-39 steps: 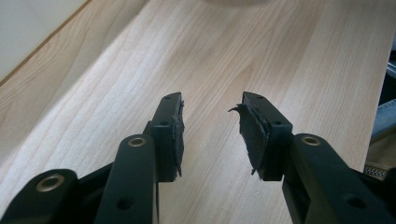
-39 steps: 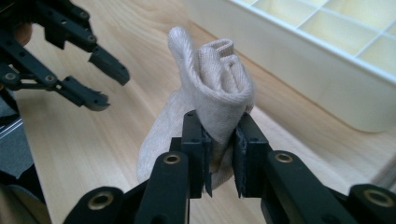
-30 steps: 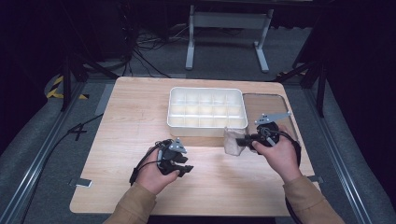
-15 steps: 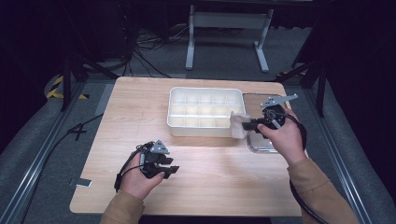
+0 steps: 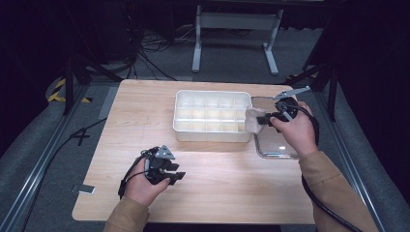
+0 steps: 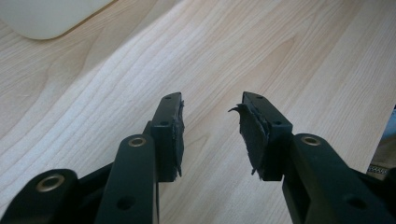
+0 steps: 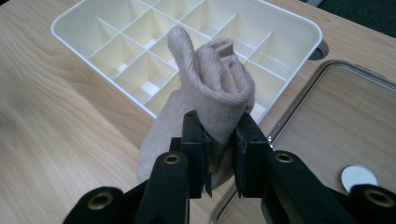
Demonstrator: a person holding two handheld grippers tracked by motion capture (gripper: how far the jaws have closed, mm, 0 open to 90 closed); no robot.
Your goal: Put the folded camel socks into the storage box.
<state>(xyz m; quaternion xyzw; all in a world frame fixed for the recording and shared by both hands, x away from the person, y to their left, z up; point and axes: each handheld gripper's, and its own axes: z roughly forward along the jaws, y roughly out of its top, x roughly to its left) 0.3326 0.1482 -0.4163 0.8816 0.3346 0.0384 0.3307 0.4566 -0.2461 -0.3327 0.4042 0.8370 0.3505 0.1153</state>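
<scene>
Rolled sock held at the right end of the divided tray.

The right gripper (image 7: 219,154) pinches a beige rolled sock (image 7: 210,93) just above the white divided tray (image 5: 212,99), low on the roll, so it may unroll or catch a divider. The left gripper (image 6: 210,135) rests gaping and empty, well in front of the tray.

Tan sleeves (image 5: 333,181) on both forearms. Black grippers, left (image 6: 211,128) and right (image 7: 219,140), with brass-ringed pivot holes, worn dark pads (image 6: 250,137), grey plates, trailing black cables (image 5: 325,205).
</scene>
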